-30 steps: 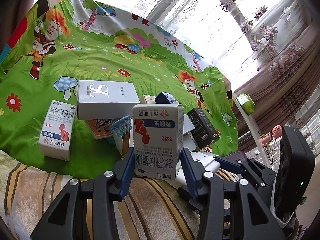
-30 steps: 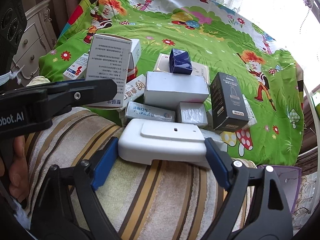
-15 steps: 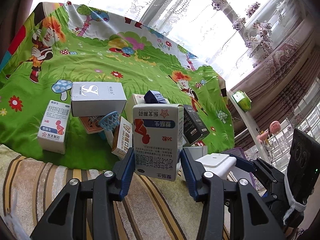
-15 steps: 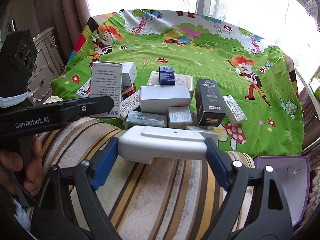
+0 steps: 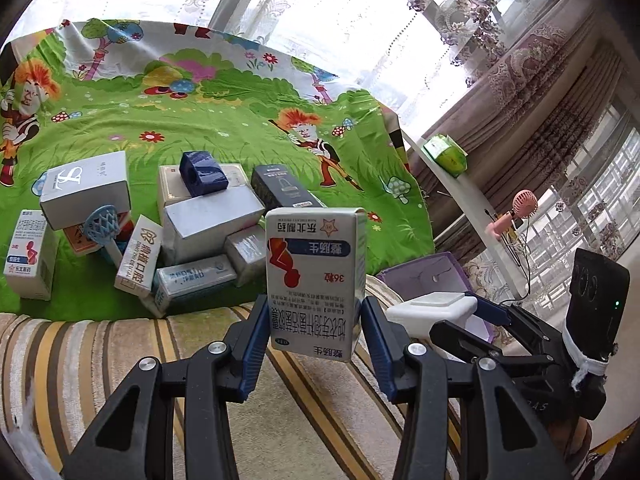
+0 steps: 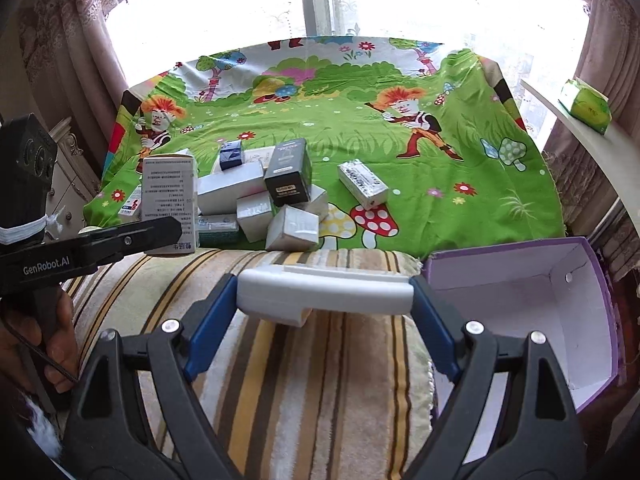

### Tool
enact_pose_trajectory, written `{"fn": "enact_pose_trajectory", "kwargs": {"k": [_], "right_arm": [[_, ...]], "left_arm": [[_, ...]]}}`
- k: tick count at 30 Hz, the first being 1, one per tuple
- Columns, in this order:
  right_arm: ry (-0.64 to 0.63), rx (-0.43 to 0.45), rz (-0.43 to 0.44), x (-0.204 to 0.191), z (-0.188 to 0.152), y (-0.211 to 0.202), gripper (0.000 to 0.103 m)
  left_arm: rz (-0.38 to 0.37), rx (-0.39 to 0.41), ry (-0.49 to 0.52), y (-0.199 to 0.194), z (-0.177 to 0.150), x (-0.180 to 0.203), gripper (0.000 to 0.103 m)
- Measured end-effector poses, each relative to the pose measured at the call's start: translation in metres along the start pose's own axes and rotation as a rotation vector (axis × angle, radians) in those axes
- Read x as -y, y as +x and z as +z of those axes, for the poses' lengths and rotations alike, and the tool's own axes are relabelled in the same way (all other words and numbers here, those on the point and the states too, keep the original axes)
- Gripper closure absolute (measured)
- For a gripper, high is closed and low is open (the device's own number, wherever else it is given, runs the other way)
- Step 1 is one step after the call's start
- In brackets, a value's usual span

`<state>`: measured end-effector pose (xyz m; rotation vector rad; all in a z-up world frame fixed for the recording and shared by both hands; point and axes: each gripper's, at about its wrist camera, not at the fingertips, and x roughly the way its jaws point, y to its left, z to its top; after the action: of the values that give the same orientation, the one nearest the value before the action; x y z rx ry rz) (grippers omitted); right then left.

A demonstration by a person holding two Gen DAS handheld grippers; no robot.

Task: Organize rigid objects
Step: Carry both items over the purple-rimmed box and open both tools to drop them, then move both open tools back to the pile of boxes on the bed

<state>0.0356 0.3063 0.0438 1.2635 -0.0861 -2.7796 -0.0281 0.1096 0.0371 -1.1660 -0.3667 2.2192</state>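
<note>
My left gripper point(image 5: 316, 320) is shut on an upright white medicine box point(image 5: 314, 280) with red and blue print, held above the striped blanket. The same box point(image 6: 170, 204) shows at the left of the right wrist view, in the left gripper point(image 6: 160, 236). My right gripper point(image 6: 324, 300) is shut on a flat white plastic device point(image 6: 324, 292), lifted over the blanket; in the left wrist view that device point(image 5: 432, 308) sits at the right. A purple box with a white inside point(image 6: 520, 312) lies open just right of the right gripper. Several boxes point(image 6: 256, 196) are piled on the green cartoon cloth point(image 6: 360, 120).
A black carton point(image 6: 288, 172), a small blue box point(image 6: 231, 154) and a wrapped packet point(image 6: 362, 184) are among the pile. A striped blanket point(image 6: 300, 380) covers the near edge. A white ledge point(image 6: 592, 148) with a green tissue pack point(image 6: 586, 106) runs at the right. A person's hand point(image 6: 36, 340) holds the left gripper.
Both grippers have drawn back and up from the pile and swung to the right, each keeping its object. The purple box has come fully into the right wrist view.
</note>
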Motion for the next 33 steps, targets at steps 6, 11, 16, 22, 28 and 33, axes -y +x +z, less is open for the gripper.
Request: {"fn": "enact_pose_trajectory", "kwargs": {"k": [6, 11, 16, 22, 28, 33], "right_arm": [[0.114, 0.003, -0.053, 0.051, -0.017, -0.011, 0.016], [0.209, -0.002, -0.114, 0.095, -0.029, -0.016, 0.016], [0.307, -0.009, -0.161, 0.132, -0.038, -0.023, 0.016], [0.381, -0.010, -0.193, 0.157, -0.046, -0.029, 0.016], [0.436, 0.012, -0.202, 0.173, -0.051, -0.035, 0.010], [0.448, 0.021, -0.194, 0.173, -0.051, -0.036, 0.009]], "left_arm": [[-0.040, -0.072, 0.075, 0.023, -0.007, 0.042, 0.056], [-0.078, -0.119, 0.139, 0.039, -0.012, 0.076, 0.056], [-0.118, -0.172, 0.195, 0.057, -0.020, 0.108, 0.056], [-0.134, -0.219, 0.248, 0.077, -0.026, 0.134, 0.055], [-0.116, -0.244, 0.220, 0.085, -0.027, 0.132, 0.044], [-0.111, -0.225, 0.203, 0.081, -0.025, 0.128, 0.043]]}}
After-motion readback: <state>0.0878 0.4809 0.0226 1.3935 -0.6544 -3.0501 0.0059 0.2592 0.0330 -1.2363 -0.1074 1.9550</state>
